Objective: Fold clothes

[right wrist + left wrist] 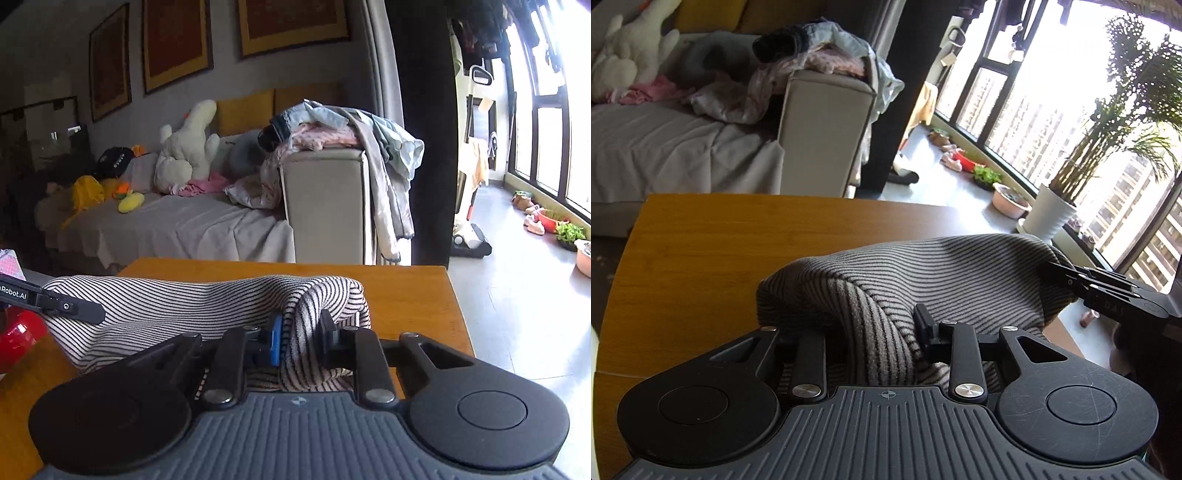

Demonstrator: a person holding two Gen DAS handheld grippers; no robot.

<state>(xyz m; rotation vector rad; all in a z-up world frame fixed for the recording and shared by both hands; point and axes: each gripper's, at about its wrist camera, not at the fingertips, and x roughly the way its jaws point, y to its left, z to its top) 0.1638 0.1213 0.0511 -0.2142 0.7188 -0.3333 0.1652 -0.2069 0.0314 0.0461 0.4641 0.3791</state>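
Each gripper pinched one end of the striped garment [923, 273] above the wooden table [701, 258]. The left gripper [882, 332] clamped a bunched fold; the right gripper [301, 339] gripped the other end, the cloth sagging between them.

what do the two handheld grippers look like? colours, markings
Both are matte black with a ribbed grey body, two round black discs at the sides and silver pivot screws on the linkage bars. The right gripper has a blue pad on one finger; "DAS" lettering shows on its side. The left gripper carries white "Robot.AI" lettering on its side.
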